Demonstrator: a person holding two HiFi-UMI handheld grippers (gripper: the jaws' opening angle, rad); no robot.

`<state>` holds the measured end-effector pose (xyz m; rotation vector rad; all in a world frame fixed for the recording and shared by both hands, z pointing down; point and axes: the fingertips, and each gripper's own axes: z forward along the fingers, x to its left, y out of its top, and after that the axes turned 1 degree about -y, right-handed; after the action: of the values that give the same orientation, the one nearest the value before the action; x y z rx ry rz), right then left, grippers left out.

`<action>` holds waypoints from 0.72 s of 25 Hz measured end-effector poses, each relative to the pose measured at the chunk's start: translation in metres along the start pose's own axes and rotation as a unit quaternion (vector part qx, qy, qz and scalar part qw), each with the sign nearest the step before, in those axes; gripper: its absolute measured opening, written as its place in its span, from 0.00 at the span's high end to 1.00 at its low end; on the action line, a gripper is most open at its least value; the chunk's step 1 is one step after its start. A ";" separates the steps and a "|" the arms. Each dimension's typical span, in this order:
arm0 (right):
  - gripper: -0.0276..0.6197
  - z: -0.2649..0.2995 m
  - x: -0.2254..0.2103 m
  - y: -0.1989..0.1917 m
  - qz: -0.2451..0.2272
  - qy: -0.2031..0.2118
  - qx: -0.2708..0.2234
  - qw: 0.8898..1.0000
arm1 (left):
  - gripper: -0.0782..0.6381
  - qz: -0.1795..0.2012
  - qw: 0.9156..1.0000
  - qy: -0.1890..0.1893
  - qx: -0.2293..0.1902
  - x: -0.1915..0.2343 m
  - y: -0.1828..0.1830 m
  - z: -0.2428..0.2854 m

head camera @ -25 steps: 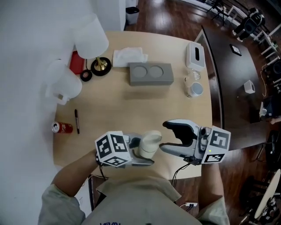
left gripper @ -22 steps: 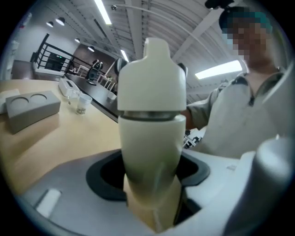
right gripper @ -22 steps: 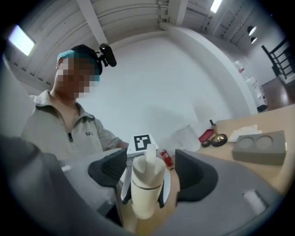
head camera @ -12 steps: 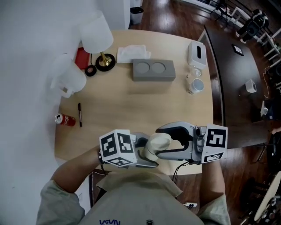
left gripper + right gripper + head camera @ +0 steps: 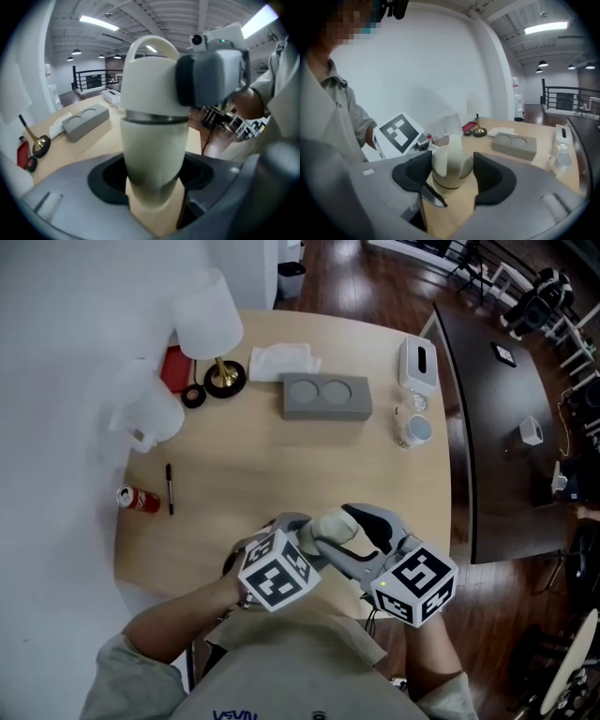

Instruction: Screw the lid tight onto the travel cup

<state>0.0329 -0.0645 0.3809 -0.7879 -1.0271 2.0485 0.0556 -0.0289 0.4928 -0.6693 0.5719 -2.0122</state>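
Observation:
The cream travel cup (image 5: 330, 529) hangs over the near table edge between both grippers. My left gripper (image 5: 305, 540) is shut on the cup body (image 5: 152, 154), its dark pads against both sides. The domed lid (image 5: 150, 79) with its loop handle sits on top of the cup, a metal band showing under it. My right gripper (image 5: 343, 536) straddles that lid (image 5: 452, 161) with its jaws wide; the black pads (image 5: 490, 180) lie right beside the lid and I see no squeeze. The left gripper's marker cube (image 5: 398, 131) shows behind the lid.
A grey two-well holder (image 5: 325, 397) lies mid-table. A white lamp (image 5: 208, 329), red item and white cloth (image 5: 281, 360) stand at the back left. A tissue box (image 5: 418, 364) and small cups (image 5: 412, 427) sit at the right. A red can (image 5: 138, 500) and pen (image 5: 170, 488) lie left.
The right gripper, which stood apart to the cup's right, has slid left so that its jaws now surround the lid. Both grippers and the cup have swung round together near the table edge.

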 end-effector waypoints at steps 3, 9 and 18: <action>0.53 0.003 0.000 -0.005 0.003 -0.038 0.009 0.999 | 0.45 -0.013 1.000 0.016 -0.003 0.002 -0.004 0.003; 0.54 -0.005 0.012 -0.001 -0.021 0.002 0.012 1.000 | 0.45 0.010 0.999 -0.043 -0.026 -0.014 -0.001 -0.002; 0.54 -0.025 0.040 -0.004 -0.077 0.141 0.027 0.987 | 0.45 0.095 0.985 -0.142 -0.026 -0.046 -0.005 -0.016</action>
<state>0.0299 -0.0204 0.3638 -0.9118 -0.8418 1.7664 0.0622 0.0159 0.4728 -0.8822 0.4974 -1.6922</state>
